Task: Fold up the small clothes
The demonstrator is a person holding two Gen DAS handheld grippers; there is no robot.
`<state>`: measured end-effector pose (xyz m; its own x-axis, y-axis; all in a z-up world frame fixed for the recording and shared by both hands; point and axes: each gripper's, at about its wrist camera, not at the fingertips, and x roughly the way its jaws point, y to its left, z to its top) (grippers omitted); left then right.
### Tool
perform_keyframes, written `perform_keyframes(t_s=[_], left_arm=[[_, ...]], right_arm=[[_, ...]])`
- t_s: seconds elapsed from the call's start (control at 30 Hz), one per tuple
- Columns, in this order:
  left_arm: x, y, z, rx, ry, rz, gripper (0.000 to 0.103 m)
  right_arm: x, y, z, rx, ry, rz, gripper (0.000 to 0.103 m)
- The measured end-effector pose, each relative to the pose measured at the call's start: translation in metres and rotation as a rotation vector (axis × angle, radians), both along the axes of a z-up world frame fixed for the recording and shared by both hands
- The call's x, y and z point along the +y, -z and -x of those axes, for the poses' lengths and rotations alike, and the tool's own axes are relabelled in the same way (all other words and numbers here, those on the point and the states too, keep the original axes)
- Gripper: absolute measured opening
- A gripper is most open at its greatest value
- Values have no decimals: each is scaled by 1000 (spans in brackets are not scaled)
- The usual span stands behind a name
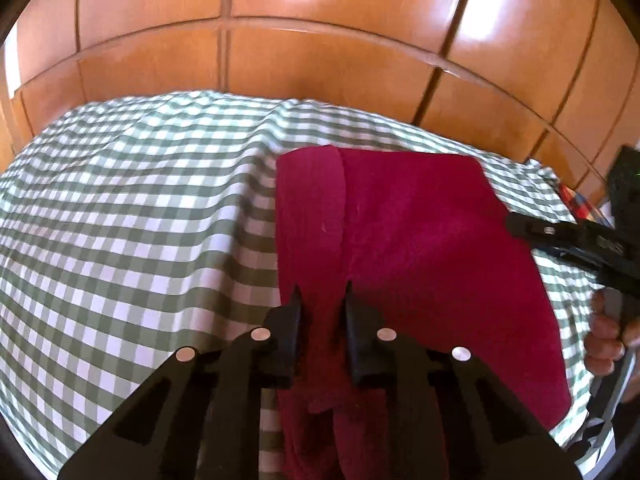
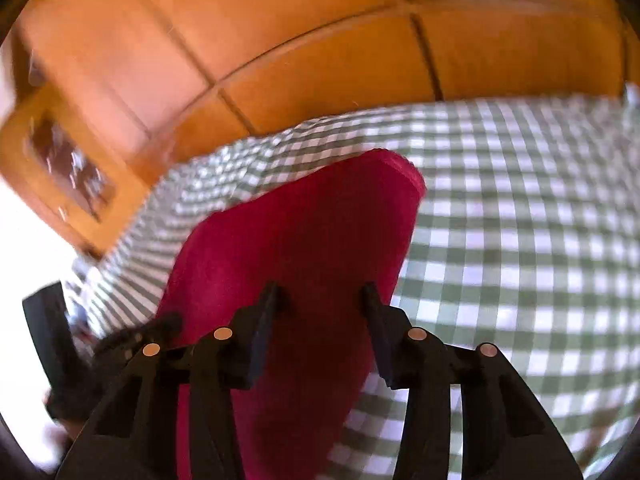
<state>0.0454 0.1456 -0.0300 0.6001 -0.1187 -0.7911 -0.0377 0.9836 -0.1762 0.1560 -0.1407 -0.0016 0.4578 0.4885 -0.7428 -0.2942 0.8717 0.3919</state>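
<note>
A dark red cloth [image 1: 420, 232] lies folded on the green-and-white checked cover [image 1: 140, 220]. A folded flap runs along its left side. My left gripper [image 1: 322, 294] is over the cloth's near left part, jaws a little apart with bunched red fabric between them. My right gripper [image 1: 532, 228] shows at the cloth's right edge in the left wrist view. In the right wrist view my right gripper [image 2: 320, 292] is open above the red cloth [image 2: 304, 232], with nothing held.
Orange wooden wardrobe doors [image 1: 320, 40] stand behind the bed. A wooden piece with a dark glass panel [image 2: 68, 172] is at the left in the right wrist view. A patterned fabric [image 1: 580, 204] peeks out at the bed's far right edge.
</note>
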Motion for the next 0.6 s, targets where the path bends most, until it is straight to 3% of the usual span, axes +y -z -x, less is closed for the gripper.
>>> perform_keyframes(t_s=[0.07,0.13,0.2,0.3,0.4,0.47,0.6], left_arm=[[7,16,-5,35,-20,45,24],[14,23,-5,35,-57,100,34],[16,21,-3,34,-77,95,42],[22,13,2,33,-91,134,44],[18,1,7,-1,-108,49,48],[13,-2,7,-6,-103,10,48],[3,-4,5,-14,-96,-74,48]], right_arm=[[8,15,3,-2,1,107,47],[2,27,6,11,28,88,54],[-3,27,7,20,38,68,58],[-3,10,10,-34,24,153,60],[5,-11,13,-151,42,252,60],[12,-27,15,-199,21,227,60],[44,-34,7,-205,-71,202,60]])
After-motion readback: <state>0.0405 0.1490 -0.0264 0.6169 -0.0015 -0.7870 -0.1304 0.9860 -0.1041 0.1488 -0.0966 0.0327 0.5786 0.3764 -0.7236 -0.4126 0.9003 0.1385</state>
